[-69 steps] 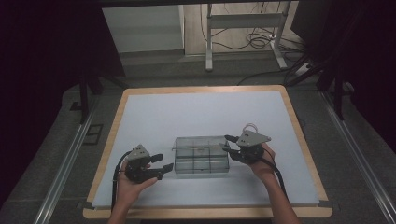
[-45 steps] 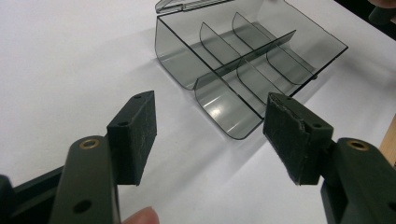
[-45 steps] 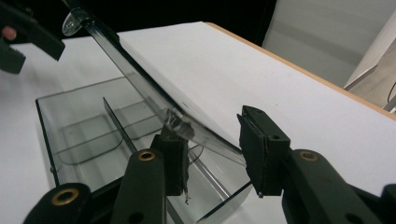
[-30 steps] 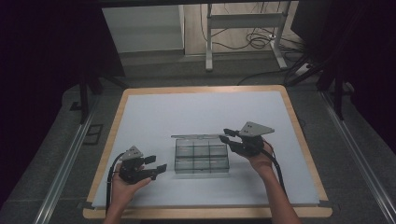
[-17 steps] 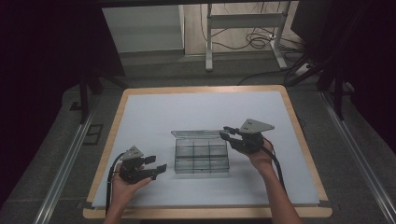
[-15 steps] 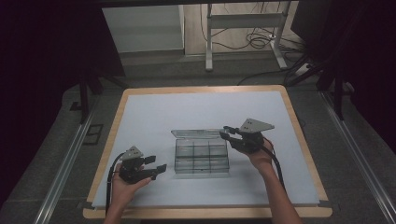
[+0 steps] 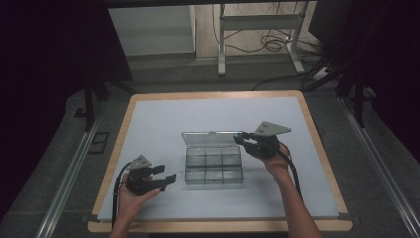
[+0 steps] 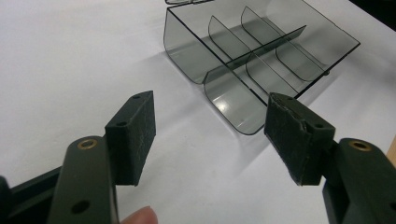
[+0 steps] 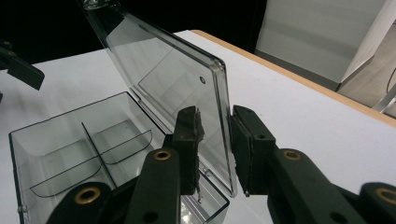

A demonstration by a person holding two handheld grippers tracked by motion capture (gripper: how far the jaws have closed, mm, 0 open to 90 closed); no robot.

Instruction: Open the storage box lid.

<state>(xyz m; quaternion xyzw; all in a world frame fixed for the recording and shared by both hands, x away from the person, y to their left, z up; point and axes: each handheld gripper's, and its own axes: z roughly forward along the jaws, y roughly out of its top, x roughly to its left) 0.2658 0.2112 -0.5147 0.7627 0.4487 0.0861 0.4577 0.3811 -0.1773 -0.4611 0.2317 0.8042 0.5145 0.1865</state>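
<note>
the clear smoky plastic organiser box with inner dividers [image 7: 214,165] sits near the middle of the white-topped counter with a pale wooden rim [image 7: 163,119], a little toward the person's side. its flat see-through hinged lid [image 7: 212,138] is raised and stands up along the far edge of the box, roughly upright and tilted a bit back.

the right gripper [image 7: 243,141], black with a grey three-cornered plate on top, is up at the lid's right end. in the right gripper view its fingers [image 9: 189,144] stand one on each side of the lid's edge [image 9: 219,121]; they have just been closing, with the lid between them. a thin gap still shows on the outer side, so they look close around the lid rather than pressed on it.

the left gripper [image 7: 167,174] is held low over the counter just left of the box, pointing toward it and apart from it. in the left gripper view its fingers [image 8: 133,133] are spread wide with nothing between them, and the near corner of the box [image 8: 243,70] lies just beyond the tips, its curved compartment walls open to the top.
</note>
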